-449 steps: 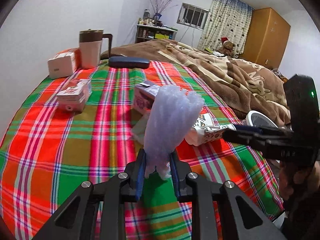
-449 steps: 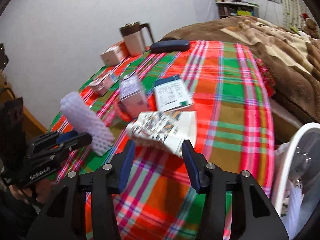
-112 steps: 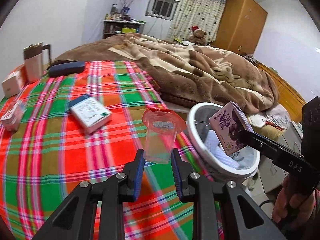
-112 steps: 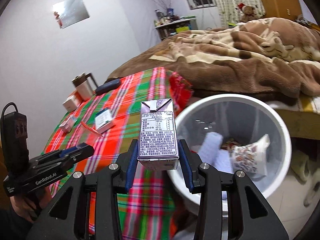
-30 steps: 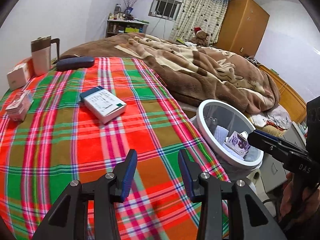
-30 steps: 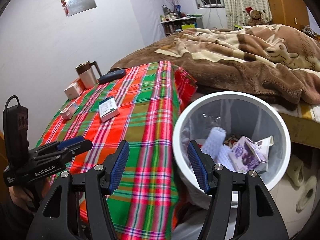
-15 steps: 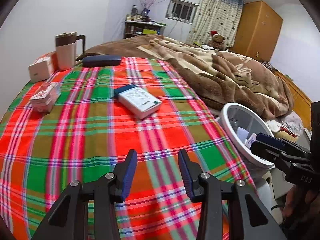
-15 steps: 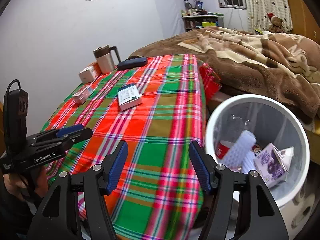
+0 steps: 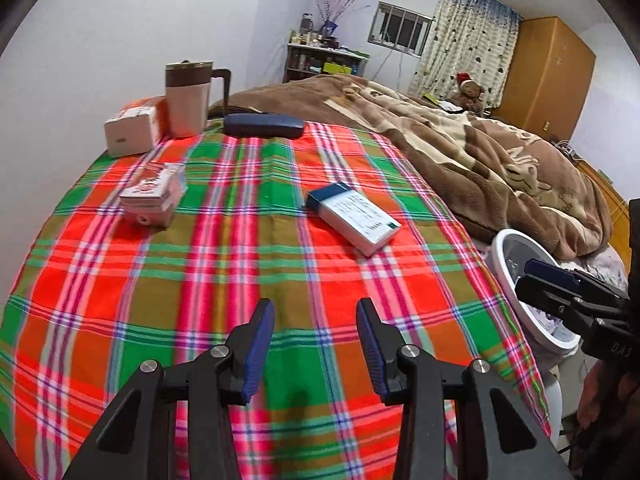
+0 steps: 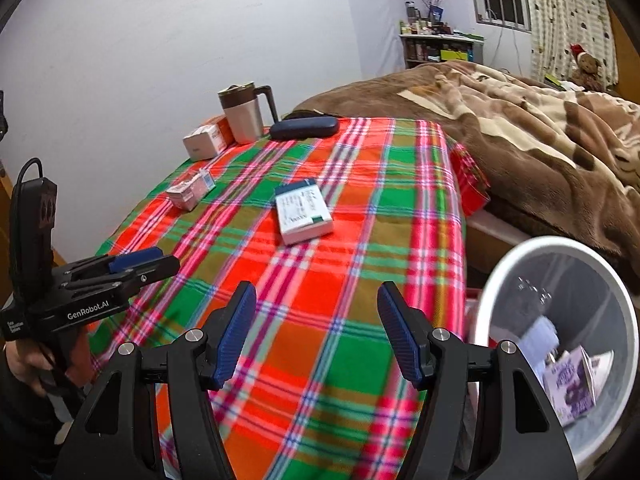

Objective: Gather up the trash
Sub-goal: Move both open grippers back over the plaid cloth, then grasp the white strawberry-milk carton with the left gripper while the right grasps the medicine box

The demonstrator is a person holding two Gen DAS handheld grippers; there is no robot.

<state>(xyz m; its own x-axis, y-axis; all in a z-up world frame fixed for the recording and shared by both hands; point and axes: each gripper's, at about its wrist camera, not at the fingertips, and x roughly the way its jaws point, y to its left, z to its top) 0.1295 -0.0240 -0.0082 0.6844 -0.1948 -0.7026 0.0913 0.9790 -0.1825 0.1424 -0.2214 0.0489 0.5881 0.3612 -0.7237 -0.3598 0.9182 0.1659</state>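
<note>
Your left gripper (image 10: 136, 266) is showing "GenRobot.AI" on its body; the print on the white and blue box (image 10: 303, 212) is too small for you to read. That box is lying flat on the plaid cloth (image 9: 248, 264), with a small pink pack (image 9: 154, 192), a mug (image 9: 188, 98), a dark case (image 9: 262, 125) and a carton (image 9: 130, 130) farther back. The white bin (image 10: 556, 316) is standing beside the table, holding a purple carton (image 10: 570, 384). Both grippers, left and right (image 10: 316, 332), are hovering with jaws apart, gripping nothing.
</note>
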